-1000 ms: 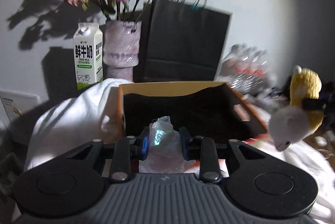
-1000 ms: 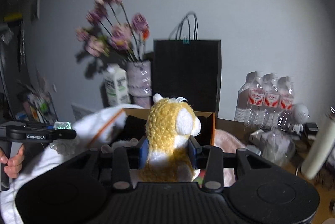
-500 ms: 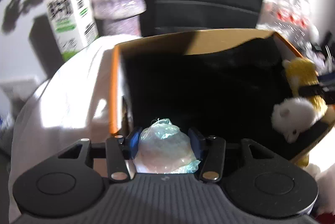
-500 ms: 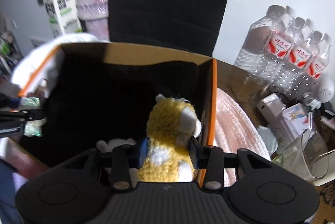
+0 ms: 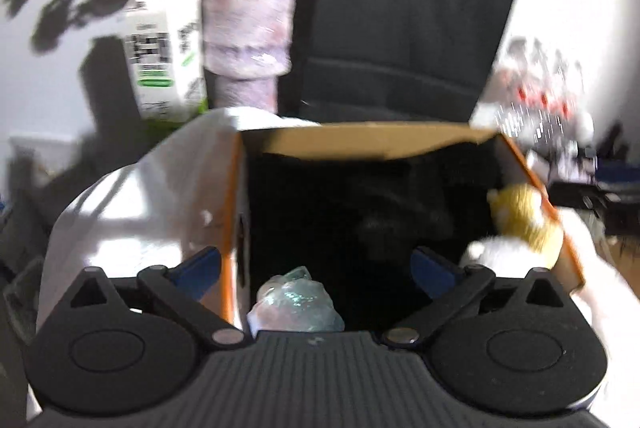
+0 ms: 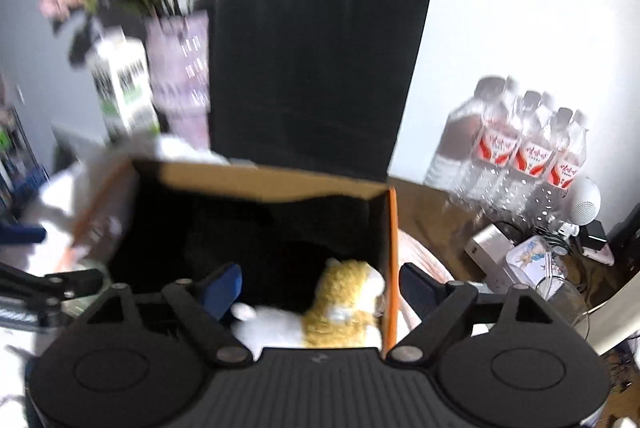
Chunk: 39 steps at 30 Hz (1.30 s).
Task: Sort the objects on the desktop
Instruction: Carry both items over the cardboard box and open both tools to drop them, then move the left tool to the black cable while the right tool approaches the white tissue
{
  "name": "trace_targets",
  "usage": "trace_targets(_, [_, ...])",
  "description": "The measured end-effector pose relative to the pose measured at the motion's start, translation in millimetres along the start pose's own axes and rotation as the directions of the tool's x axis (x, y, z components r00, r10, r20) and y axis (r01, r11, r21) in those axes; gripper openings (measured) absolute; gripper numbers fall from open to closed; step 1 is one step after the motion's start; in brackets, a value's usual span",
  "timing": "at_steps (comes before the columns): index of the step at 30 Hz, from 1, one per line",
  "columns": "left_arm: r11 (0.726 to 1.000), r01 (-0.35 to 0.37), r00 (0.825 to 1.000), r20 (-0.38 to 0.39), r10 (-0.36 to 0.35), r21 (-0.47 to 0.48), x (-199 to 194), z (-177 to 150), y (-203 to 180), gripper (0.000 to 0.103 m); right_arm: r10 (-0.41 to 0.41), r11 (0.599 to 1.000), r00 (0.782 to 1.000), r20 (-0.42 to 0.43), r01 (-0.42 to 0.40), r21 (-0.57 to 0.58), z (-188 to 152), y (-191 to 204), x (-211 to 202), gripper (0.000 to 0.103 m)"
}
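Observation:
An open cardboard box with a dark inside and orange edges stands in front of me; it also shows in the right wrist view. My left gripper is open over its near left corner, and a crumpled clear plastic bag lies loose below, between the spread fingers. My right gripper is open over the box's near right corner. A yellow and white plush toy lies free inside against the right wall; it also shows in the left wrist view.
A black paper bag, a vase of flowers and a milk carton stand behind the box. Water bottles and small clutter sit at the right. White cloth lies left of the box.
Both grippers have opened. The plastic bag and the plush toy have been let go and now lie inside the box. Both views have pulled back and tilted up a little.

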<state>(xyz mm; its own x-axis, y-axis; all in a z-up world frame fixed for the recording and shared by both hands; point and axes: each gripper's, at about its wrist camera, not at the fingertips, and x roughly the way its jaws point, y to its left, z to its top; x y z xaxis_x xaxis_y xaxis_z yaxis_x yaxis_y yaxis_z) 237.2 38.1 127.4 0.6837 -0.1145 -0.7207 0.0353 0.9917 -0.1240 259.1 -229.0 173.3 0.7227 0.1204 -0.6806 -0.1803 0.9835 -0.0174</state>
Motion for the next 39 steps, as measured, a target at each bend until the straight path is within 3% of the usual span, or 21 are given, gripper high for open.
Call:
trace_targets(4, [0.998, -0.024, 0.999, 0.022, 0.025, -0.059, -22.3, -7.3, 3.2, 0.103, 0.030, 0.999, 0.999, 0.037, -0.031, 0.027, -7.5, 3.0, -23.3, 0.086])
trace_targets(9, [0.998, -0.064, 0.996, 0.064, 0.066, -0.024, -56.5, -44.4, -1.5, 0.103, 0.092, 0.994, 0.991, 0.092, -0.097, 0.045, -40.5, 5.8, -57.7, 0.086])
trace_targets(12, [0.997, -0.067, 0.993, 0.103, 0.062, 0.049, -82.1, -81.3, -5.6, 0.103, 0.128, 0.991, 0.983, 0.129, -0.130, 0.008, -76.1, 11.2, -87.2, 0.086])
trace_targets(15, [0.994, -0.024, 0.990, 0.142, 0.009, 0.104, -108.7, -122.5, -8.8, 0.103, 0.151, 0.988, 0.974, 0.169, -0.146, -0.039, -118.5, 18.8, -116.5, 0.087])
trace_targets(20, [0.993, 0.048, 0.980, 0.189, -0.068, 0.107, -142.8, -182.5, -12.2, 0.103, 0.197, 0.980, 0.953, 0.228, -0.195, -0.031, -187.6, 30.5, -159.4, 0.089])
trace_targets(23, [0.989, 0.049, 0.969, 0.235, -0.082, 0.143, -159.1, -216.4, -16.6, 0.103, 0.181, 0.983, 0.947, 0.266, -0.176, -0.041, -228.1, 41.4, -180.7, 0.091])
trace_targets(26, [0.992, 0.018, 0.961, 0.273, -0.053, 0.128, -169.8, -247.9, -17.8, 0.103, 0.148, 0.989, 0.945, 0.292, -0.135, -0.064, -265.0, 55.0, -194.8, 0.091])
trace_targets(30, [0.994, 0.059, 0.959, 0.270, -0.083, 0.096, -172.5, -282.3, -13.9, 0.103, 0.119, 0.992, 0.941, 0.317, -0.098, -0.082, -307.9, 69.7, -206.9, 0.091])
trace_targets(33, [0.986, 0.113, 0.960, 0.244, -0.139, 0.119, -160.0, -291.5, -13.3, 0.103, 0.169, 0.985, 0.931, 0.324, -0.148, -0.089, -324.6, 72.8, -206.3, 0.091])
trace_targets(39, [0.988, 0.108, 0.973, 0.193, -0.128, 0.112, -110.7, -278.7, -19.1, 0.078, 0.178, 0.981, 0.931, 0.318, -0.142, -0.132, -319.0, 86.6, -186.2, 0.084])
